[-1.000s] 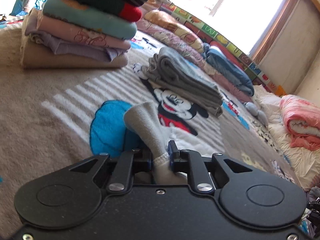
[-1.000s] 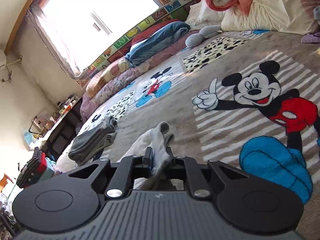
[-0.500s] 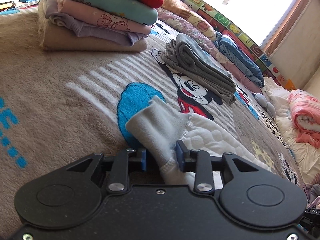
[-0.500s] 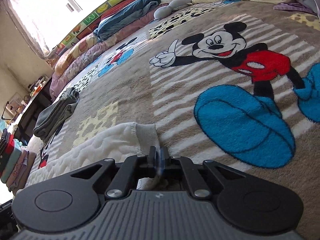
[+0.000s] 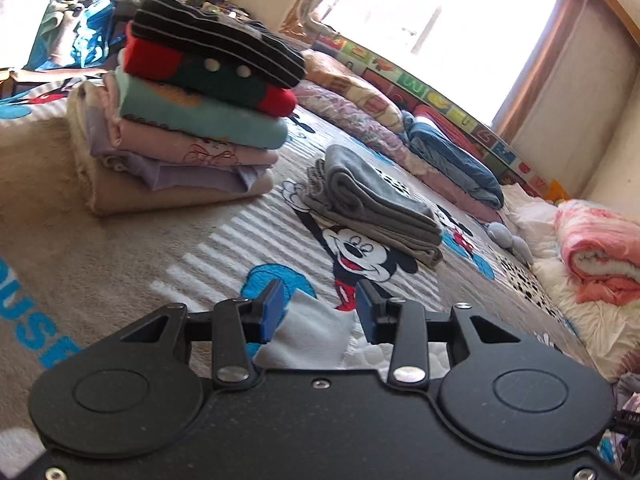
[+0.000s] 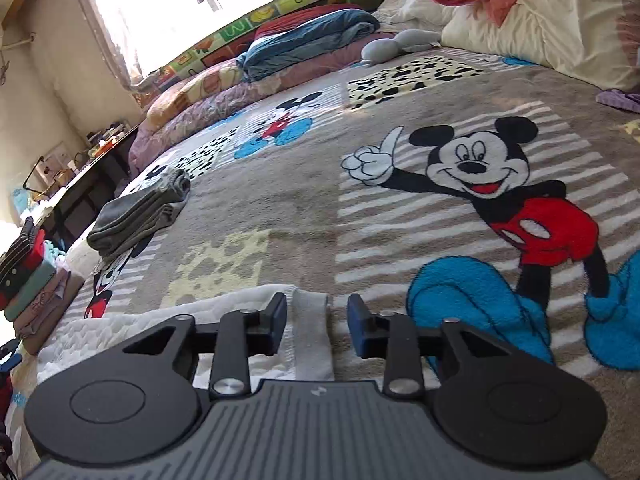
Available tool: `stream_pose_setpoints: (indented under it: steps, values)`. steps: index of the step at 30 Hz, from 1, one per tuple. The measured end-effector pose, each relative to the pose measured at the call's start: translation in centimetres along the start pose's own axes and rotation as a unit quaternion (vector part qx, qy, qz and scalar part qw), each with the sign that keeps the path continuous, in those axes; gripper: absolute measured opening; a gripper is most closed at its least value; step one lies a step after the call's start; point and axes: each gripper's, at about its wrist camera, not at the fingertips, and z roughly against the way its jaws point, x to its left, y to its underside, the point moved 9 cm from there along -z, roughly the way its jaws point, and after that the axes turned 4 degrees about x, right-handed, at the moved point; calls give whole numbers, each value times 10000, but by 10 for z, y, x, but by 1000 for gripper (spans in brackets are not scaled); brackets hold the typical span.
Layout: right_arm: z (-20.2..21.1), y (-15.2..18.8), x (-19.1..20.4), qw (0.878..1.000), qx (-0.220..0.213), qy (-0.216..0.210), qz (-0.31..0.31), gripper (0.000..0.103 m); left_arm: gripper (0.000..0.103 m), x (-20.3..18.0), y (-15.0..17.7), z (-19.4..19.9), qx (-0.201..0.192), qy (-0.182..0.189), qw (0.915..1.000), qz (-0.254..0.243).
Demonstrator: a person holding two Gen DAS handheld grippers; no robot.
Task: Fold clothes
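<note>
Garment spread flat on the bed, both grippers released.

Left gripper stands open over one ribbed cuff; the white quilted garment runs lengthwise between the hands; right gripper, open, straddles the other cuff, equally near.

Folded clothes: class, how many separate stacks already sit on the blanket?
2. A tall mixed stack sits far left on the blanket; a low grey stack lies to its right, nearer the window. Others may be out of view.
</note>
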Motion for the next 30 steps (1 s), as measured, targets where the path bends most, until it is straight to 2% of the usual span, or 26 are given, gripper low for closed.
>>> stream_pose_setpoints:
  steps: [2,6,9,15,18,22,24,25,27,30]
  values:
    - [-5,1,15,9986,100,-17,515,41,37,-8,-6,2,-6,128,9997,-217]
    - [-18,4,40,9889,291,-19,1459,43,37,-35,-1,-26,390,256,9930,-1087]
    - [-24,2,51,9774,365,46,2082,43,37,-45,4,-49,696,205,9858,-1512]
    - [-46,8,58,9522,643,7,2987,48,39,-50,5,-86,942,20,9743,-2048]
    - [-57,11,58,9458,823,-127,3138,48,39,-48,13,-100,1136,79,9697,-2163]
    - [-64,10,53,9496,897,-356,2983,50,37,-49,17,-105,1171,167,9652,-2331]
    - [-65,10,52,9516,875,-415,2918,43,18,-53,18,-104,1112,213,9630,-2446]
    - [-65,10,53,9519,851,-418,2913,39,14,-54,18,-102,1068,204,9622,-2495]
    - [-64,10,57,9504,768,-341,2996,21,11,-58,16,-97,954,174,9609,-2594]
    - [-57,10,68,9441,572,-82,3245,12,10,-65,10,-82,682,196,9619,-2642]
